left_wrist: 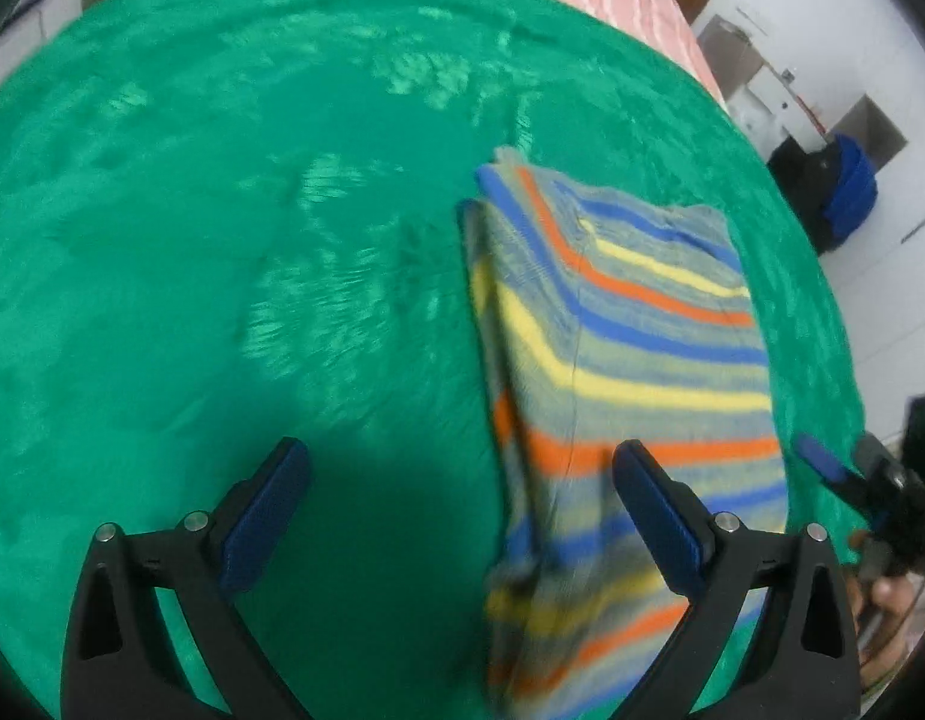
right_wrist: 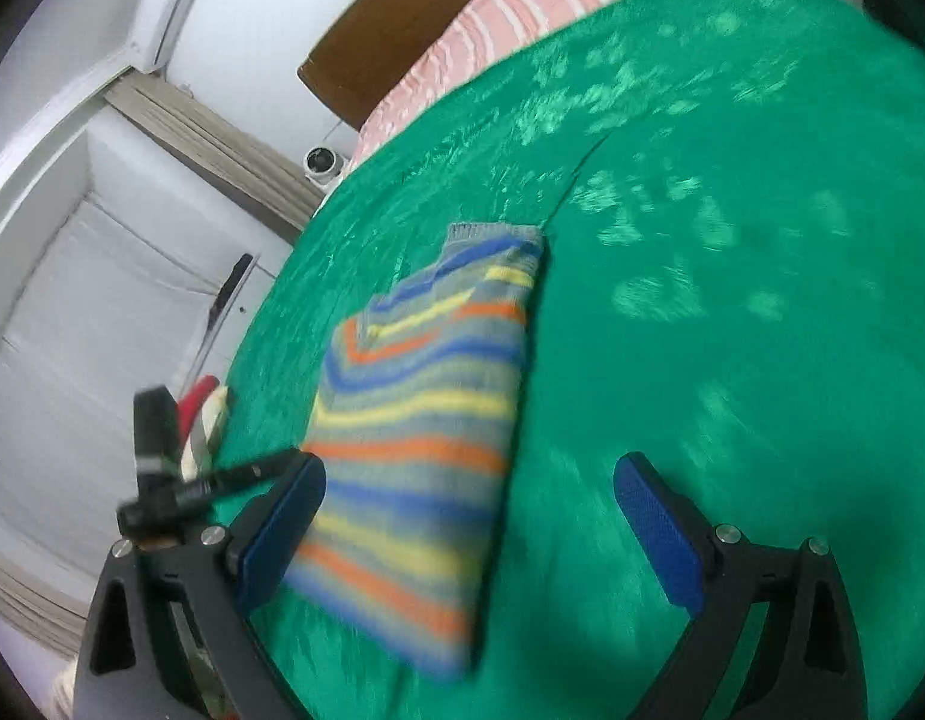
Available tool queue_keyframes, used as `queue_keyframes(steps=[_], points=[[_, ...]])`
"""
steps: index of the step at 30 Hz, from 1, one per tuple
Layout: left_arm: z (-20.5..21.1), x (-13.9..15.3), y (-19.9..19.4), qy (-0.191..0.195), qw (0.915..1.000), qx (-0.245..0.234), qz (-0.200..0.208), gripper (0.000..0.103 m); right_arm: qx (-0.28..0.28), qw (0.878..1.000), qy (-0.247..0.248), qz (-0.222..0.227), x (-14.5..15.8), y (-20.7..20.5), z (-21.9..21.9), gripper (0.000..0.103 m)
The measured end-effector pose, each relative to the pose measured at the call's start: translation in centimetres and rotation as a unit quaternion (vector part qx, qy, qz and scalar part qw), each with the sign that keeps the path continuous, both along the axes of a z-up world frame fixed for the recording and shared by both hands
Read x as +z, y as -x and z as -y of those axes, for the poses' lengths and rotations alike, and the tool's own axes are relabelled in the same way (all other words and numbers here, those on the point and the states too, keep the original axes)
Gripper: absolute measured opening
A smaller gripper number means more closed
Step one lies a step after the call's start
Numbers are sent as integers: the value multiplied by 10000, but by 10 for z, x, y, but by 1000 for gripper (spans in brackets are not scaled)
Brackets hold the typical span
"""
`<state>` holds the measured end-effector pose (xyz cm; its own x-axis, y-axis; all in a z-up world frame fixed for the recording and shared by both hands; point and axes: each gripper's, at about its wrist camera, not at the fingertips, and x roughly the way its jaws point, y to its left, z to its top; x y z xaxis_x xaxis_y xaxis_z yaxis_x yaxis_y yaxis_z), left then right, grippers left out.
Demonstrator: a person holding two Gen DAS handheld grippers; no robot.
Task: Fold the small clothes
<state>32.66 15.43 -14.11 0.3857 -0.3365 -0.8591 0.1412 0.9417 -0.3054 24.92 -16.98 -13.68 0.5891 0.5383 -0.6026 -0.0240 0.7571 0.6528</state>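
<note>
A small striped knit garment (left_wrist: 630,360), grey with blue, orange and yellow stripes, lies folded into a narrow rectangle on the green blanket (left_wrist: 222,240). My left gripper (left_wrist: 462,516) is open and empty above the blanket, with its right finger over the garment's near end. In the right wrist view the garment (right_wrist: 426,414) lies left of centre. My right gripper (right_wrist: 468,522) is open and empty, its left finger at the garment's near left edge. The right gripper also shows at the right edge of the left wrist view (left_wrist: 846,480), and the left one at the left of the right wrist view (right_wrist: 180,480).
The green blanket (right_wrist: 732,360) covers a bed with a pink striped sheet (right_wrist: 522,6) and a brown headboard (right_wrist: 372,54) at the far end. A blue and black bag (left_wrist: 840,186) stands on the floor beyond the bed's right side. White walls and curtains lie to the left.
</note>
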Motion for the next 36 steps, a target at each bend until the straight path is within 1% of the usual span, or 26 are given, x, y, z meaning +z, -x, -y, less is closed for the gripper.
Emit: queue_keyframes(steps=[3,4,5,6,7,8,10,11,13,14,16,18,19,20,21,22,23,24,26,27,28,29,30,32,34,36], points=[[14,-5,-6,57,9999,-104,32,101,166,9996,-159,-154,-18,-34,-21,89],[19,-7,-8,-19,9999,-157,19,100,215,9993,-149,-257,-26,-44,-33,81],[25,-9,-8,-161,9996,-207,54,88,217,9992,-111,-324,-31,-50,-42,67],[31,-9,-7,-331,9989,-282,152,58,215,9991,-28,-351,-34,-52,-50,61],[37,-8,-6,-344,9982,-428,237,39,253,9985,332,-341,-33,-53,-66,44],[41,-8,-5,-216,9981,-539,202,21,314,9964,734,-289,-30,-52,-77,33],[46,2,1,-344,9974,-499,378,16,415,9855,1647,11,-17,-45,-99,30],[48,9,4,-388,9967,-513,500,15,462,9766,2084,263,-6,-38,-111,28],[47,30,12,-328,9953,-497,763,15,473,9696,2316,624,13,-27,-121,27],[46,41,16,-283,9945,-478,886,15,332,9678,2315,927,26,-20,-122,27],[45,64,22,-194,9924,-433,1136,15,271,9663,2253,1217,48,-9,-122,27],[43,83,26,-240,9884,-390,1448,17,262,9660,2128,1446,68,-7,-116,27],[45,86,24,-315,9867,-361,1555,22,255,9664,2077,1495,73,-9,-113,27],[46,85,21,-442,9858,-298,1592,43,234,9683,1965,1522,77,-15,-107,29],[48,76,15,-631,9868,-260,1468,85,239,9716,1868,1433,74,-21,-101,32],[48,61,11,-853,9887,-230,1213,94,249,9750,1841,1222,68,-28,-96,49],[45,51,14,-986,9885,-160,1138,85,171,9768,1981,798,56,-36,-87,76],[40,41,21,-1098,9877,-116,1106,78,55,9759,2108,559,47,-36,-79,84],[31,31,41,-1152,9870,-113,1115,78,-106,9722,2293,459,36,-13,-61,86],[26,32,58,-1210,9850,-24,1232,79,-122,9692,2413,471,35,-2,-56,87],[23,35,71,-1237,9829,55,1364,80,-112,9636,2624,501,34,15,-52,91],[21,41,85,-1244,9807,123,1506,85,-93,9593,2768,557,35,31,-50,93],[19,52,104,-1228,9771,177,1727,93,-73,9557,2872,645,38,46,-50,93],[19,70,137,-1258,9680,267,2153,101,-60,9451,3118,982,53,82,-51,93],[23,95,176,-1321,9523,302,2736,103,-200,9285,3397,1485,78,121,-55,94],[26,113,205,-1304,9462,200,2954,103,-498,9125,3496,2063,99,161,-57,103]])
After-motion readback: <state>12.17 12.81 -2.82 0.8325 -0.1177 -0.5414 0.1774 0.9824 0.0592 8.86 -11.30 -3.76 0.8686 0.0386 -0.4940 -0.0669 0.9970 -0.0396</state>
